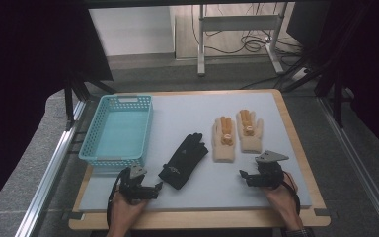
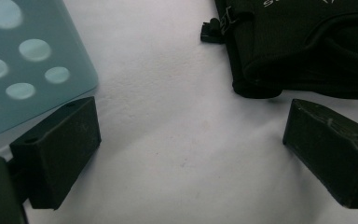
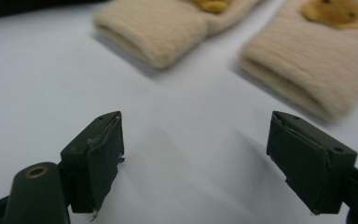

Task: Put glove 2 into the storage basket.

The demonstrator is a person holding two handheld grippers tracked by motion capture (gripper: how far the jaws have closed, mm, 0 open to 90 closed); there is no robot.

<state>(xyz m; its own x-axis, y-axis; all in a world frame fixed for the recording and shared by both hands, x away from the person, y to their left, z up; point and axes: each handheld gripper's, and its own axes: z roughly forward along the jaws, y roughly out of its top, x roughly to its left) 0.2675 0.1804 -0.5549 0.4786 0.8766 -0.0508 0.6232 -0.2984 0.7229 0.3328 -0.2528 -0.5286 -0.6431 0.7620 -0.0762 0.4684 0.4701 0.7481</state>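
Both hands rest low at the table's near edge. The left gripper, jaws released, points at the black glove beside the basket. The right gripper, jaws spread with nothing between them, faces the cream gloves across bare mat.

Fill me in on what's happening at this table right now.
A person sits at the table with a claw in each hand. The left claw rests open beside the cuff of a black glove, close to the blue basket, holding nothing. The right claw is open too, empty, just short of the cuffs of two beige knitted gloves lying side by side. All three gloves lie flat on the table; the basket looks empty.
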